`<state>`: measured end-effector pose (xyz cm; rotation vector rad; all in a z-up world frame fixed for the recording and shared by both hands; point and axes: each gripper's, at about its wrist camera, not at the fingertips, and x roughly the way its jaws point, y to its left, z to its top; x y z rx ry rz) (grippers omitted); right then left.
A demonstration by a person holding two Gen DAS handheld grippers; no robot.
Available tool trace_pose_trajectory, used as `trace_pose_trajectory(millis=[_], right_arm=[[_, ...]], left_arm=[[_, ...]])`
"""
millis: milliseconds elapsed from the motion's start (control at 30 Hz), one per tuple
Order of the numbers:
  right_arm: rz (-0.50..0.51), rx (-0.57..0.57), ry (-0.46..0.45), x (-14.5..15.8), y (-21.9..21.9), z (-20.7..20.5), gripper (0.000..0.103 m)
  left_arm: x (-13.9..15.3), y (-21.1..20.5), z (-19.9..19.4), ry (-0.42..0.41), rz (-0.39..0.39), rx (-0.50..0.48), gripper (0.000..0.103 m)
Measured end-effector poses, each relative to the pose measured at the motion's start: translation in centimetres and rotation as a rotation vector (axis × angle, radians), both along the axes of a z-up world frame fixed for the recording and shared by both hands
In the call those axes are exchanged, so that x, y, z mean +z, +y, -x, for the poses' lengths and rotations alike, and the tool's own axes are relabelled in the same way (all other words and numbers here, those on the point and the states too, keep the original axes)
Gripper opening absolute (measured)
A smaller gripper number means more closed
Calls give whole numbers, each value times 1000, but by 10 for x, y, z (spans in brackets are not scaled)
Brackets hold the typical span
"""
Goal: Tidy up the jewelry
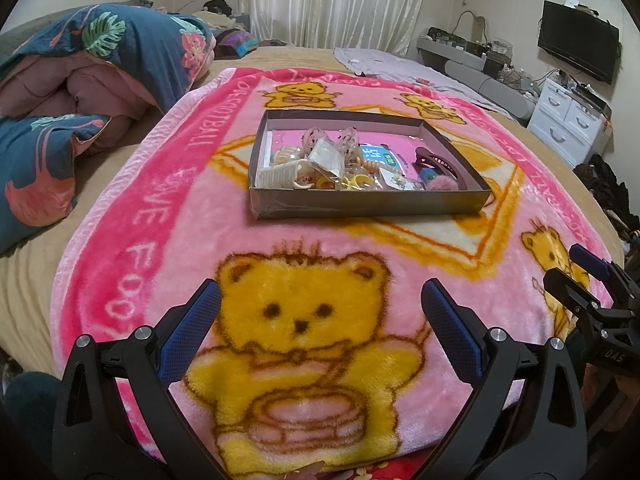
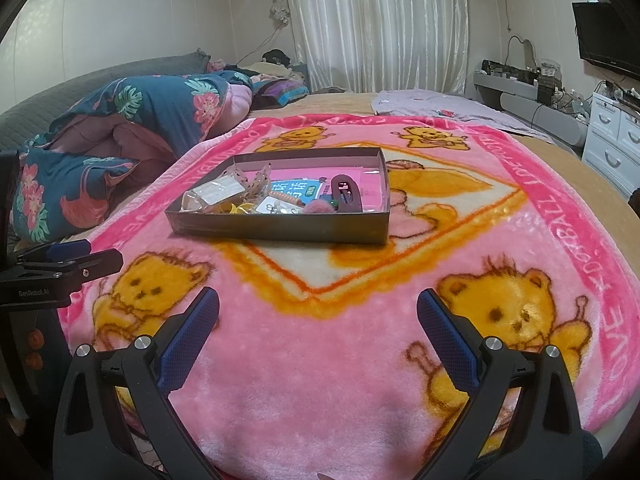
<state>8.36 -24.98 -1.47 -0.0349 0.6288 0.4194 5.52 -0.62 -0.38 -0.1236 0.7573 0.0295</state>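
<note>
A pink bear-print blanket (image 1: 160, 216) covers the bed (image 1: 36, 280); left of it lies a floral quilt (image 1: 132, 48), right a television (image 1: 578, 40).

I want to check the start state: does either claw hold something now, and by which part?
Nothing is held. The left claw and the right claw are both open above the pink blanket.

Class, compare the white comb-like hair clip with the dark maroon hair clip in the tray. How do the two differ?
The white clip is pale and toothed; the maroon clip is dark and smooth. The white clip lies at the tray's left front corner, the maroon clip toward its right side. Both rest loose inside the tray, untouched by either gripper.
</note>
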Motion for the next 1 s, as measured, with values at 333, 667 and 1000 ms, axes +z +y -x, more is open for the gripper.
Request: trace_pose_trajectory(millis=[333,667,1000], right_arm=[[24,-3,-5,-2,-3,-2,99],[26,-93,15,1,-29,-33,99],[66,-584,299,-36,-194,-245,99]], left_arm=[[1,1,0,-17,-16,-13,94],[-5,26,-19,37,32,42,94],[-19,223,-129,171,-138,553,94]])
